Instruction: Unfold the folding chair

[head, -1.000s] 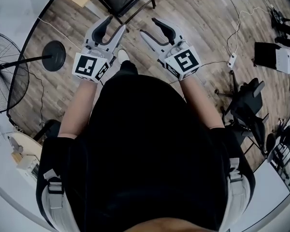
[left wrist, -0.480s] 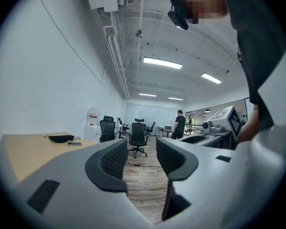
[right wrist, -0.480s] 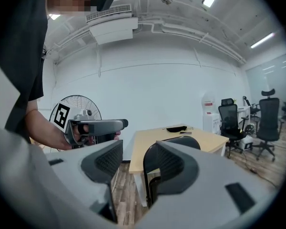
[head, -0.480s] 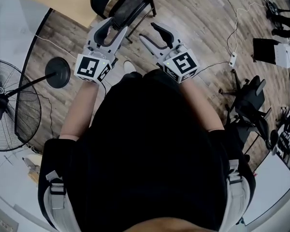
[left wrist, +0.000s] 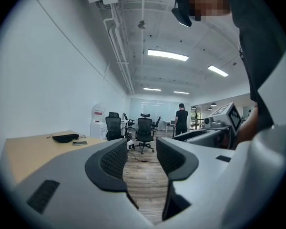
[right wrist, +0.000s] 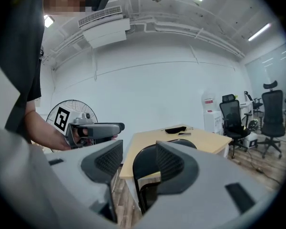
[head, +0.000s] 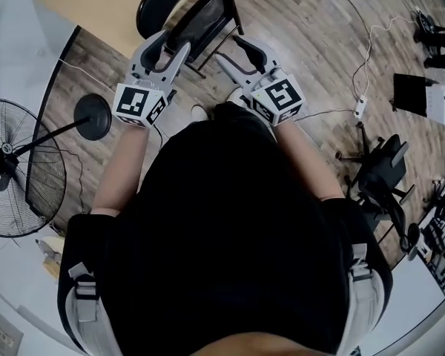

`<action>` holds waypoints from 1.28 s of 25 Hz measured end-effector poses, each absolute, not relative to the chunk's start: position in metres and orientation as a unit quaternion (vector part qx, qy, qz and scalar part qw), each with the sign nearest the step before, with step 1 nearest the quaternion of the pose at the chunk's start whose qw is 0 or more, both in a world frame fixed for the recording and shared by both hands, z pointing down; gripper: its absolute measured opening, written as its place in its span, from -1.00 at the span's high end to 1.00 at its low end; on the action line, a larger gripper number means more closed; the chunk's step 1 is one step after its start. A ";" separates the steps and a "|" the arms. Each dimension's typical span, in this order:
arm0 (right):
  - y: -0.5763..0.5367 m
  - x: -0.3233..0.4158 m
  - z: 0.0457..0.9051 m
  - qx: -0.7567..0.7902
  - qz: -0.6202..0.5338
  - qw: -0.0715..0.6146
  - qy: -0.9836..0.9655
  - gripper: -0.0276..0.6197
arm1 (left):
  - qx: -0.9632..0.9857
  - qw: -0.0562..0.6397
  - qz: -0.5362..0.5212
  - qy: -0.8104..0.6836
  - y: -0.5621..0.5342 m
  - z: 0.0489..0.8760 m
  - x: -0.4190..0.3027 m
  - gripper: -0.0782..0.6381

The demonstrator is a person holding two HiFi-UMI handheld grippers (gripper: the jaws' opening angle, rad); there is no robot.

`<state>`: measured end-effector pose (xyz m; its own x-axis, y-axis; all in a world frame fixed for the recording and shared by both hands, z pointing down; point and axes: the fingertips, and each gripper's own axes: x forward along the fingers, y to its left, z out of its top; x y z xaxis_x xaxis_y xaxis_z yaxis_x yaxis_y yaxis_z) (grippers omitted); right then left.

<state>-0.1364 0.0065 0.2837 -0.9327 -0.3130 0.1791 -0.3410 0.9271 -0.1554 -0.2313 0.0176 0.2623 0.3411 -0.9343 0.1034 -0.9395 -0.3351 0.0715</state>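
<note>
The chair [head: 205, 15] looks folded, standing on the floor against the desk's [head: 96, 2] near corner, just ahead of both grippers and touched by neither. The left gripper [head: 176, 40] and right gripper [head: 228, 47] each hang about half open with nothing between the jaws. I'd judge the reach is the step in hand: set one gripper on the back's frame and the other on the seat's front edge, close firmly on the tube, then draw the seat down while steadying the back.
</note>
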 end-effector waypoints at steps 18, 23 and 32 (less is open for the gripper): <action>-0.095 -0.198 0.320 0.148 0.142 0.092 -0.974 0.28 | 0.791 0.089 0.121 -0.593 -0.115 0.304 -0.319 0.15; -0.101 -0.217 0.327 0.170 0.161 0.100 -0.967 0.28 | 0.792 0.103 0.158 -0.581 -0.135 0.329 -0.359 0.07; -0.111 -0.230 0.334 0.211 0.165 0.108 -0.957 0.28 | 0.781 0.182 0.231 -0.552 -0.169 0.393 -0.401 -0.05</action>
<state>-0.2304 -0.1109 0.3341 -0.8879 -0.3677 0.2764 -0.4390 0.8568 -0.2705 -0.4012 -0.1693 0.3931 0.2843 -0.7770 0.5616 -0.9451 -0.3256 0.0280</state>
